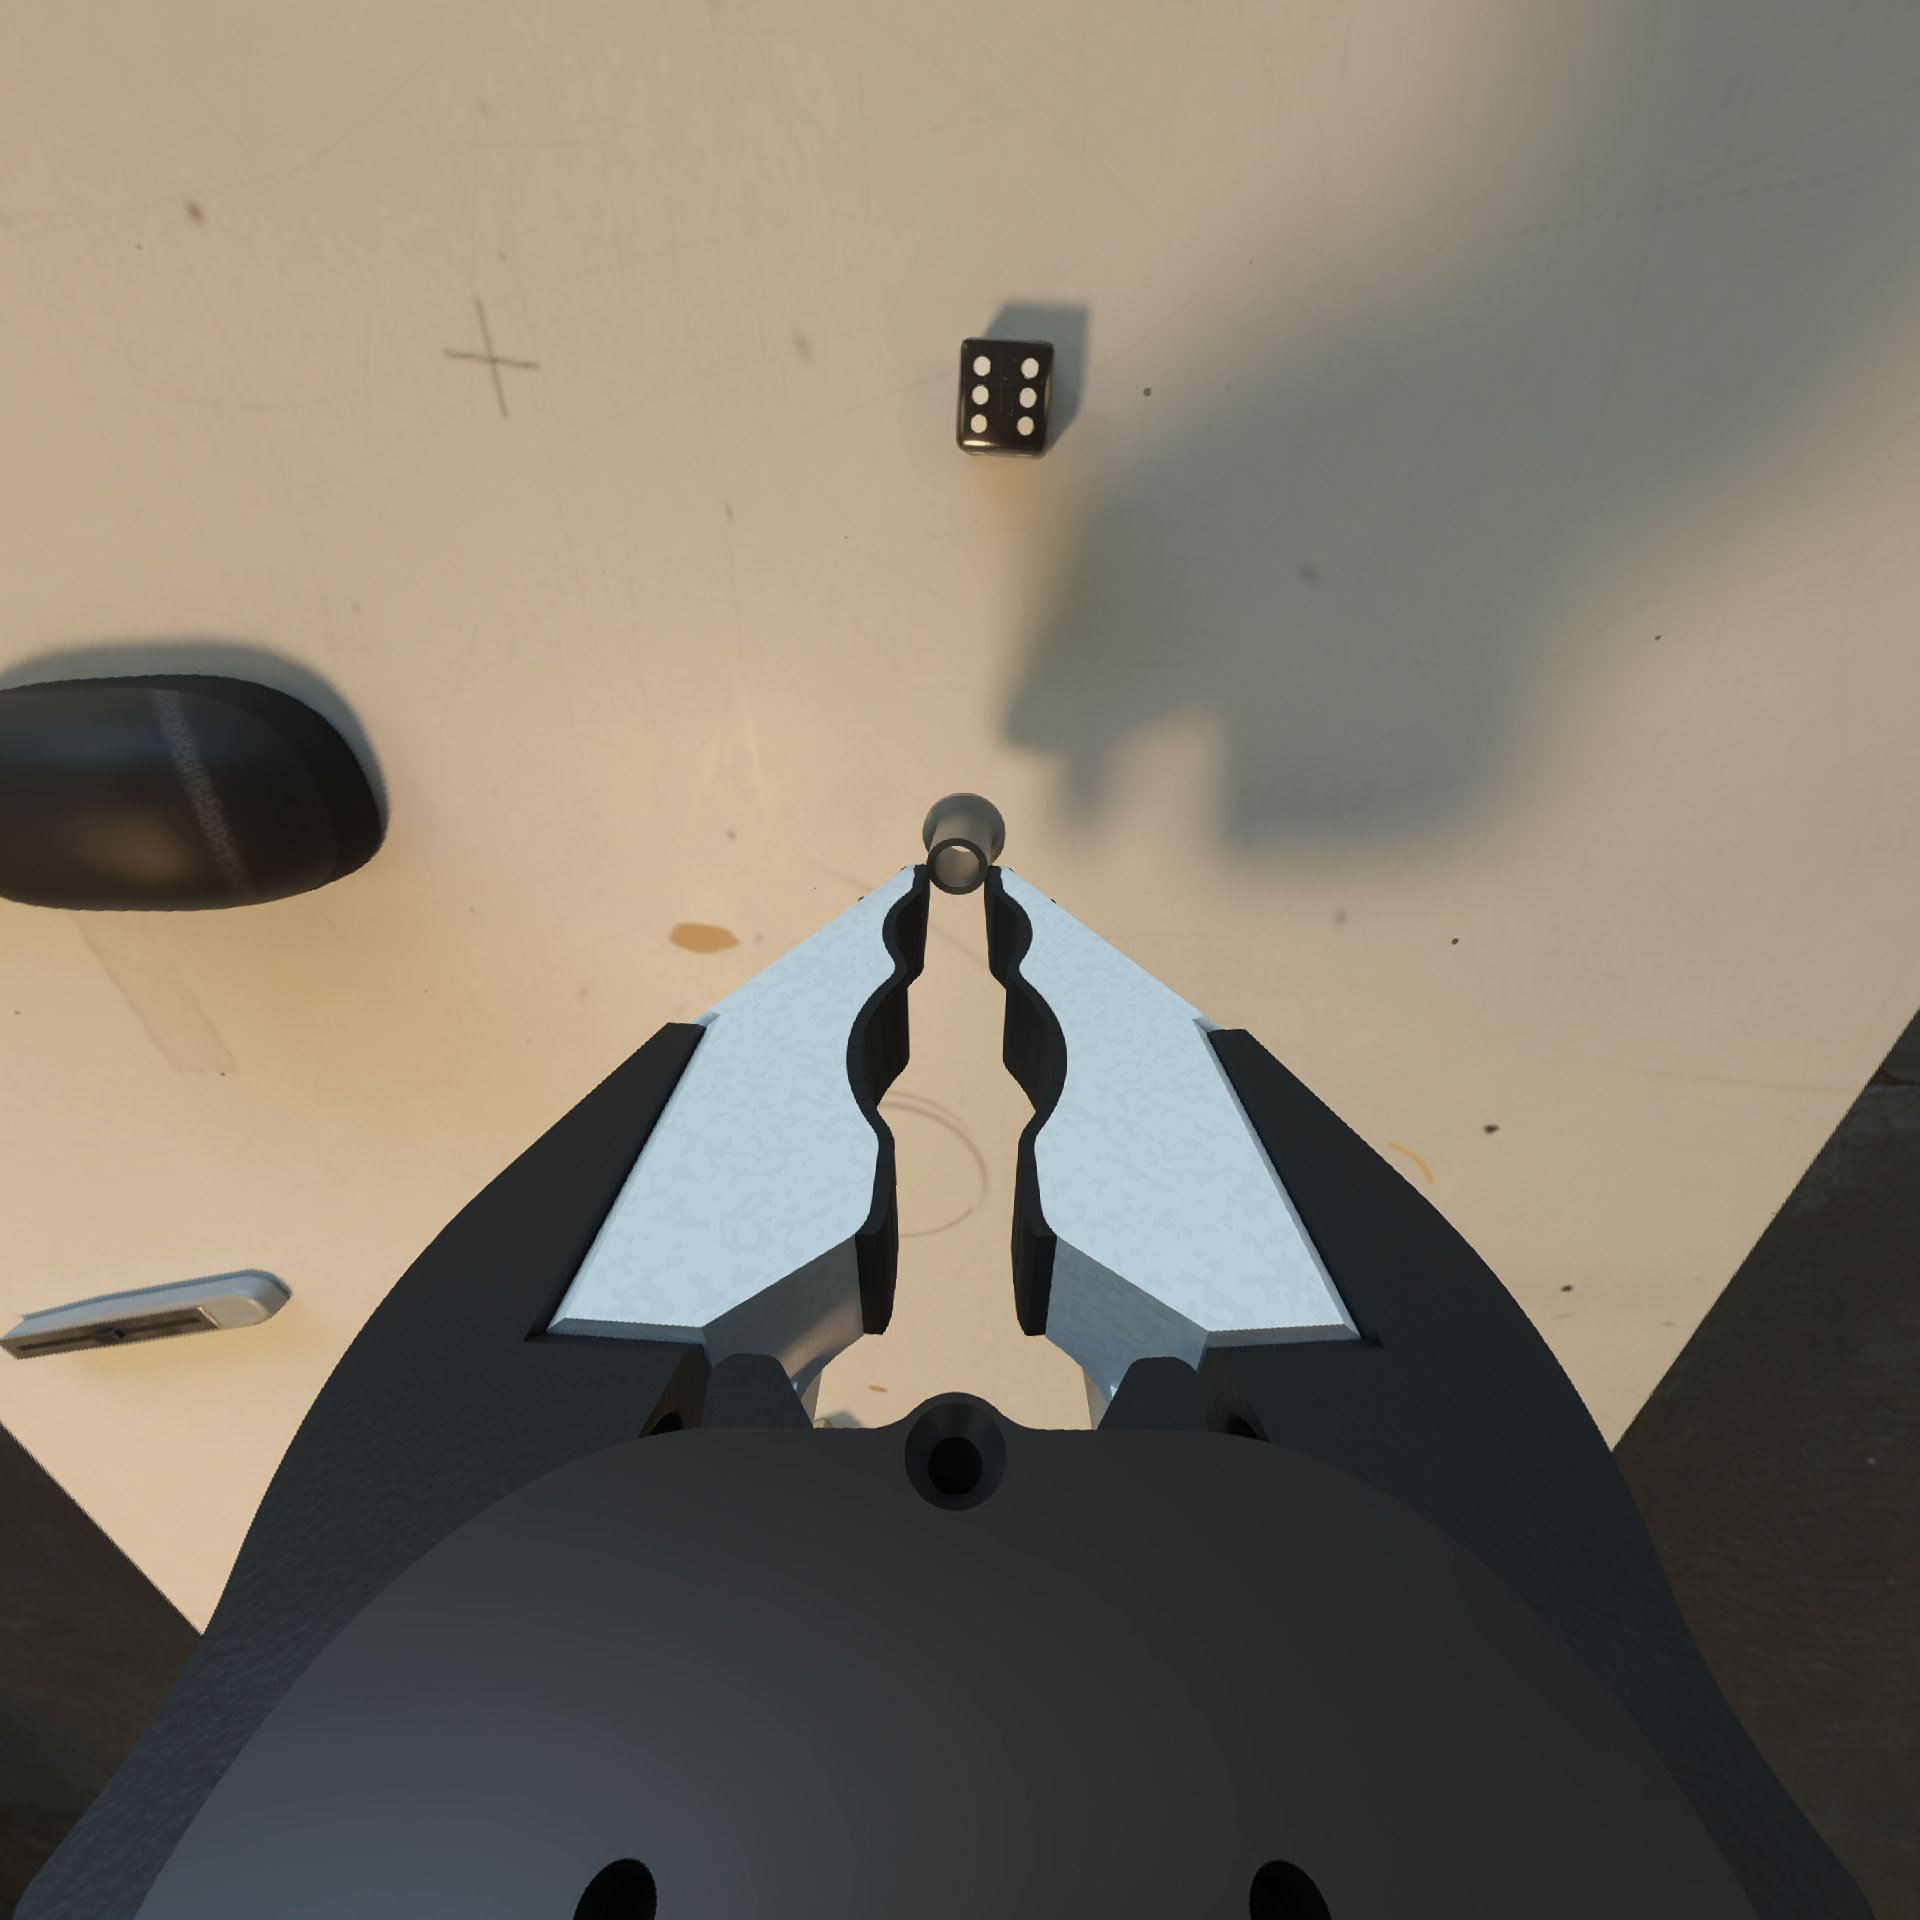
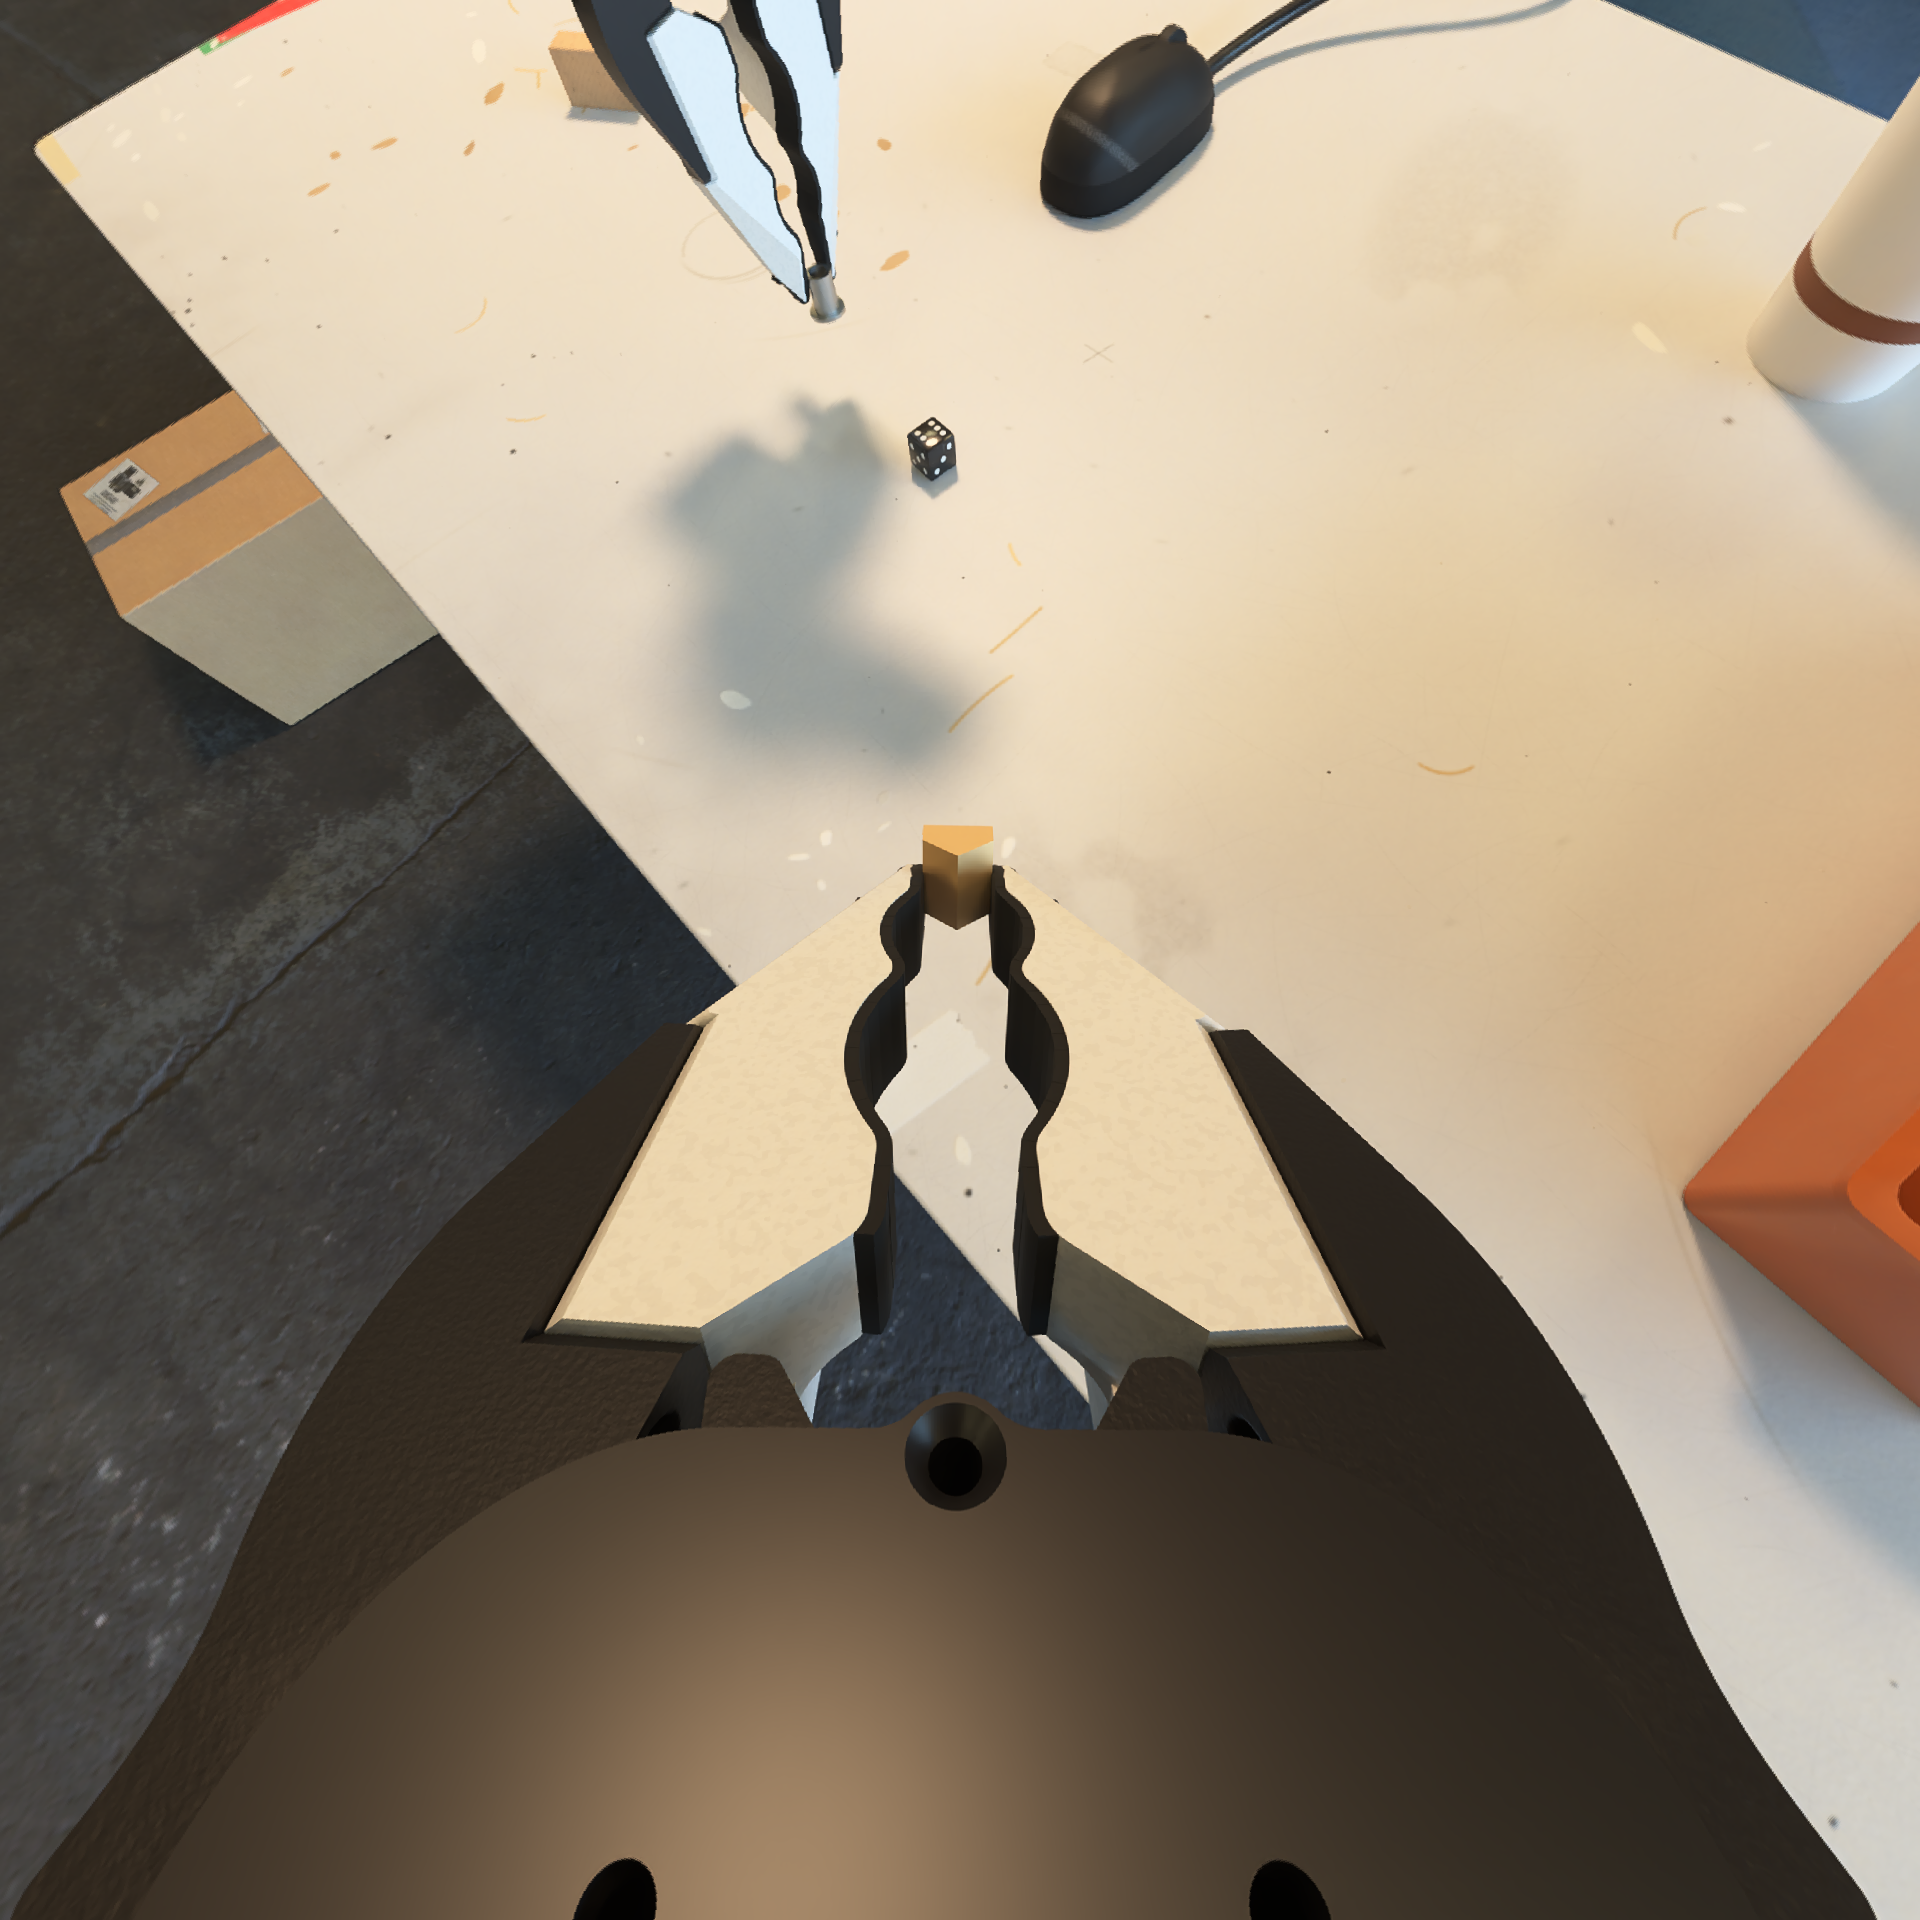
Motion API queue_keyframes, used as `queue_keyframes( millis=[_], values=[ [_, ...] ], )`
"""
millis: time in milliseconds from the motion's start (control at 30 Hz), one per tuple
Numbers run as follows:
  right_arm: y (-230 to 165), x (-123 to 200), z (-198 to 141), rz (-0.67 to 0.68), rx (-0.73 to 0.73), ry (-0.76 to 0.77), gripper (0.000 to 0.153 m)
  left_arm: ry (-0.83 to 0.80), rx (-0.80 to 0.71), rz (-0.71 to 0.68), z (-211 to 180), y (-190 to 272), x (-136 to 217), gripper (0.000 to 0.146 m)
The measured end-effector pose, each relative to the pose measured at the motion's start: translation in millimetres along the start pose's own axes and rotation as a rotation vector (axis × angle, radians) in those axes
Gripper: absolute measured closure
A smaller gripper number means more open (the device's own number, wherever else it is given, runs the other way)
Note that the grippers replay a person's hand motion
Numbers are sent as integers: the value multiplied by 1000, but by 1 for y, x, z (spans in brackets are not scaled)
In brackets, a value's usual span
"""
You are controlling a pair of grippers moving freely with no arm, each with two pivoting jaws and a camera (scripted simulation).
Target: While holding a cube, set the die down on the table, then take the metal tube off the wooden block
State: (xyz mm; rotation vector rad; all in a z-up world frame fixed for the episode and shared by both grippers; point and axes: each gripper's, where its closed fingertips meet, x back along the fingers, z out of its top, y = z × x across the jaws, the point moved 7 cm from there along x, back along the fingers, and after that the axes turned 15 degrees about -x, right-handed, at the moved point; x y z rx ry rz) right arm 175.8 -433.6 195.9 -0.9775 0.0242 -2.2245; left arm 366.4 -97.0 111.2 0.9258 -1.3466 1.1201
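My left gripper (image 1: 957, 871) is shut on a short metal tube (image 1: 962, 844), held upright with its lower end at or just above the table. From the right wrist view the same left gripper (image 2: 816, 275) holds the tube (image 2: 826, 294) away from the wooden block (image 2: 587, 68) at the far edge. A black die (image 1: 1005, 396) with white pips lies alone on the table; it also shows in the right wrist view (image 2: 932, 449). My right gripper (image 2: 957, 883) is shut on a small tan wooden cube (image 2: 956, 873) above the table's near edge.
A black computer mouse (image 1: 177, 795) lies left of the tube, with its cable in the right wrist view (image 2: 1127, 125). A silver flat stick (image 1: 145, 1314) lies near left. A white paper roll (image 2: 1844, 281) and an orange box (image 2: 1808, 1216) stand right. A cardboard box (image 2: 223, 551) sits on the floor.
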Motion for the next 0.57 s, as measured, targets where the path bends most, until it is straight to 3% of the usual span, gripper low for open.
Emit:
queue_keyframes(
  millis=[567],
  values=[
    [6, 2, -5, 4, -14, 4, 141, -6, 8, -32, 0, 5, -11, 136]
  ],
)
